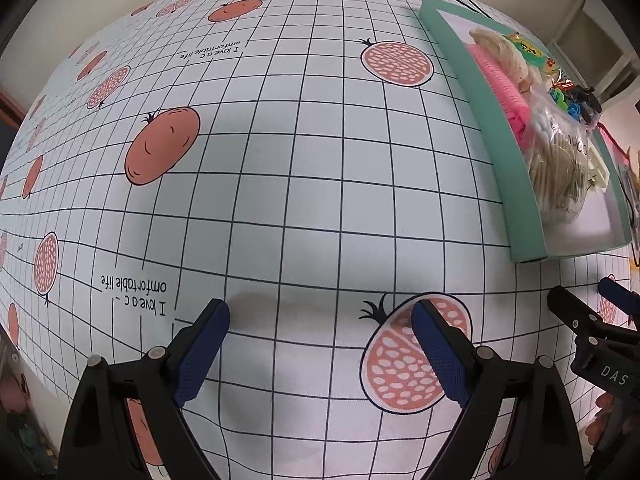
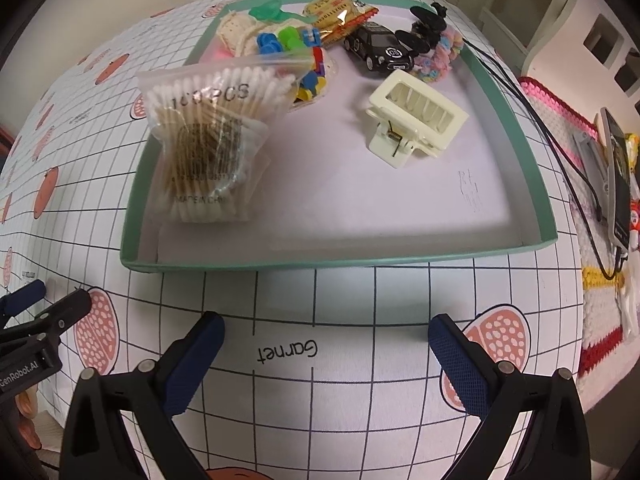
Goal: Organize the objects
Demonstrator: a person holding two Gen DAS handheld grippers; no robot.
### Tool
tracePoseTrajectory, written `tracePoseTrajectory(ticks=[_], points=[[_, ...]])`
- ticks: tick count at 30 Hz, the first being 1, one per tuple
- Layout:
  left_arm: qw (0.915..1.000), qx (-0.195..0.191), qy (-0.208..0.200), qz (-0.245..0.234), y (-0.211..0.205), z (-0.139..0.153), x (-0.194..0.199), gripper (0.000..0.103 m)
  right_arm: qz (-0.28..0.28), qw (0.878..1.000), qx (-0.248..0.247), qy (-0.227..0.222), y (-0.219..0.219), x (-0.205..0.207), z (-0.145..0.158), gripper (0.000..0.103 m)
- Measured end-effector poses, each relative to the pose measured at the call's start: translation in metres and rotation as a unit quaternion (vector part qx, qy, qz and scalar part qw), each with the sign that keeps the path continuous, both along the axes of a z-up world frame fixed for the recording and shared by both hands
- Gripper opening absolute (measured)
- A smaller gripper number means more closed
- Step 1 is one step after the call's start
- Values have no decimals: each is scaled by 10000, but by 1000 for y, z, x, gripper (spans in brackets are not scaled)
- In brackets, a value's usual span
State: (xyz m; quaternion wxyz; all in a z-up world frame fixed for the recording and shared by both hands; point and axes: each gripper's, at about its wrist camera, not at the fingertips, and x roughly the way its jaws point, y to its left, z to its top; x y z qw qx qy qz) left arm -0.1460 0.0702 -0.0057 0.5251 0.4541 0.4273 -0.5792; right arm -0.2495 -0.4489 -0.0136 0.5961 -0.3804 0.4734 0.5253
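Observation:
A green-rimmed tray [image 2: 532, 168] holds a bag of cotton swabs [image 2: 208, 140], a cream hair claw [image 2: 416, 120], a black toy car [image 2: 378, 46], a snack packet [image 2: 340, 14], coloured plastic pieces [image 2: 296, 44] and a pastel scrunchie [image 2: 440, 56]. My right gripper [image 2: 326, 338] is open over the cloth, just in front of the tray, holding nothing. My left gripper [image 1: 320, 320] is open above bare tablecloth, with the tray [image 1: 480, 120] to its right. Each gripper shows at the edge of the other's view: the right gripper [image 1: 580, 300] and the left gripper [image 2: 60, 300].
A grid-patterned tablecloth with pomegranate prints [image 1: 280, 160] covers the table. Black cables [image 2: 552, 128] run along the tray's right side to a phone on a stand [image 2: 618, 184], which rests on a crocheted mat [image 2: 568, 120]. A white cabinet [image 2: 560, 8] stands behind.

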Motion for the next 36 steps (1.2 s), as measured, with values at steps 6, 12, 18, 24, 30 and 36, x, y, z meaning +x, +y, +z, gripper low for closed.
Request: tracePoseTrajectory(ticks=[6,12,18,24,30,36], points=[[10000,14,-8,6,1,0,-3,93,92,10000,26,-28,-1,-3,1,103],[9999,99,-20,-33,2,-5,-7,100,113,9999,32,-34,1,-4,2,103],[9999,140,-26,35,-3,-5,-9,103,131,9999,36,-39,-1,-3,2,103],[9999,105,-20,13,-4,-4,-12,103,145,9999,33,-43,-6,-2,1,103],[10000,92,-19,0,-1,-4,-11,103,154,9999,32,-44,-10,-2,1,103],[10000,86,-22,-10,3,1,-18,103,164,9998,32,-47,-12,0,1,103]])
